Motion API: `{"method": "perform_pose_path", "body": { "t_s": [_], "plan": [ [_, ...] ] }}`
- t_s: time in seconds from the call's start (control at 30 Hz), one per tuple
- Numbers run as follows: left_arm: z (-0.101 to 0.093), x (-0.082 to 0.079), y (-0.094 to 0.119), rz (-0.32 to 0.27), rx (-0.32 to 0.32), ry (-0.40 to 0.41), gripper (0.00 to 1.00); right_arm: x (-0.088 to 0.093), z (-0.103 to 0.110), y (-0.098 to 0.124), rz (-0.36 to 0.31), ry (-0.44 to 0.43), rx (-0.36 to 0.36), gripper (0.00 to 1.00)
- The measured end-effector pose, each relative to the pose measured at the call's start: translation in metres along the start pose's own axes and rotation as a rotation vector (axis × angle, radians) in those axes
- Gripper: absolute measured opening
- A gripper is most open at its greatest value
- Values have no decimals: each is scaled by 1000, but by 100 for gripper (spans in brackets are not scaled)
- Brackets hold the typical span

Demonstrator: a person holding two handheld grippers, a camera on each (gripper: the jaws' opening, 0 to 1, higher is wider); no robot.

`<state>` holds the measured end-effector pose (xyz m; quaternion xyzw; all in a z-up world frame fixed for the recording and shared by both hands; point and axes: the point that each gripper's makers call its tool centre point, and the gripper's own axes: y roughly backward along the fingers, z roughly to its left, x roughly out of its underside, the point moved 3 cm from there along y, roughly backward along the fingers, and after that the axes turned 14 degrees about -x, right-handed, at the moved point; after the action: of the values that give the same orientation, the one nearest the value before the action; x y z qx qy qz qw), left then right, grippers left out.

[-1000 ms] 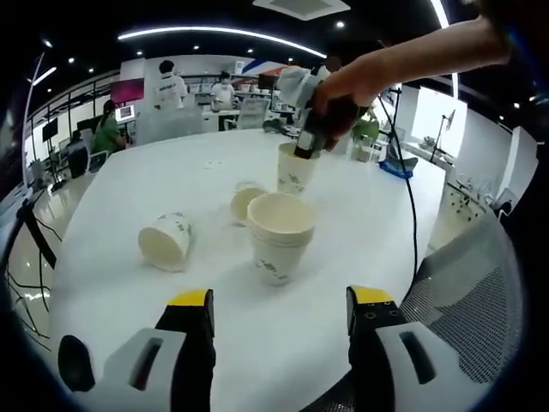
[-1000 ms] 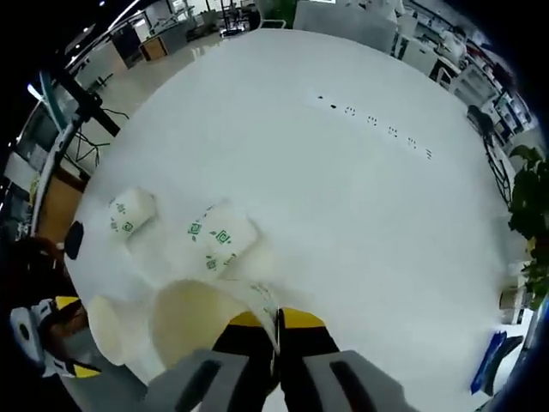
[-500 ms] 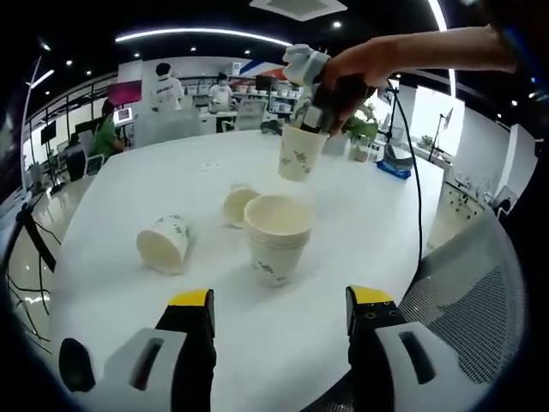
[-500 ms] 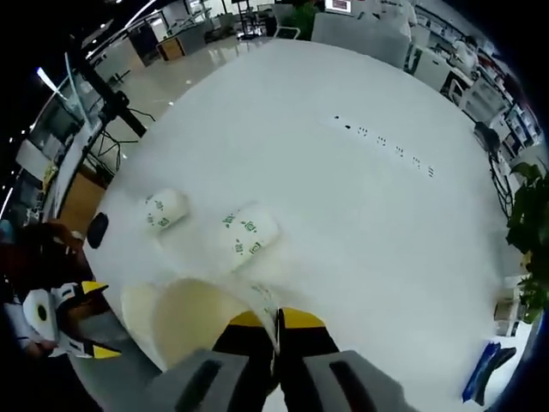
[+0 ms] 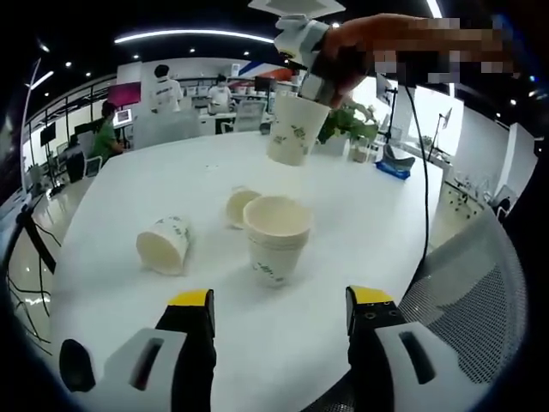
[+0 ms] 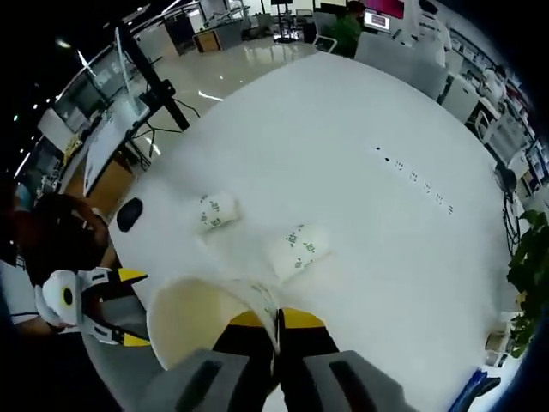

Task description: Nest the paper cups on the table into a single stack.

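In the right gripper view, the right gripper (image 6: 276,330) has its jaws pinched together on the rim of a paper cup (image 6: 202,322), one yellow-tipped finger inside the wall and one outside, so the cup's open mouth faces the camera at the lower left. In the left gripper view that same gripper (image 5: 310,84) comes in from the upper right in a person's hand (image 5: 360,43), holding the printed cup (image 5: 292,130) in the air above the white table (image 5: 154,189), tilted slightly, and clear of everything below it. Beneath and a little toward the camera stands an upright stack of cups (image 5: 276,239), which looks like two or three nested cups, though the exact count is hard to read. Just behind it a single cup (image 5: 240,204) lies on its side with its mouth toward the camera, and further left another cup (image 5: 164,244) also lies on its side. From above, in the right gripper view, these two lying cups (image 6: 301,246) (image 6: 214,211) rest apart on the table top. The left gripper (image 5: 279,319) hovers low at the near edge of the table with its jaws spread wide and nothing between them. A mesh chair back (image 5: 467,292) sits at the lower right, and people (image 5: 168,86) stand in the office beyond the table.
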<state>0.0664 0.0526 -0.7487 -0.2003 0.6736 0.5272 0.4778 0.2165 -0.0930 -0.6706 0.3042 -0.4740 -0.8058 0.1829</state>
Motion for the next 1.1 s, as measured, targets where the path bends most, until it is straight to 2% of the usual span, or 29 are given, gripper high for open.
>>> {"method": "perform_pose_path", "body": {
  "t_s": [0.2, 0.6, 0.77, 1.1],
  "plan": [
    [0, 0, 0, 0, 0, -1, 60, -4, 15, -4, 40, 49, -22, 0],
    [0, 0, -1, 2, 2, 0, 60, 1, 40, -23, 100, 117, -57, 0],
    [0, 0, 0, 4, 1, 1, 60, -2, 39, -36, 119, 126, -68, 0],
    [0, 0, 1, 6, 1, 0, 60, 4, 56, -56, 161, 160, -83, 0]
  ]
}}
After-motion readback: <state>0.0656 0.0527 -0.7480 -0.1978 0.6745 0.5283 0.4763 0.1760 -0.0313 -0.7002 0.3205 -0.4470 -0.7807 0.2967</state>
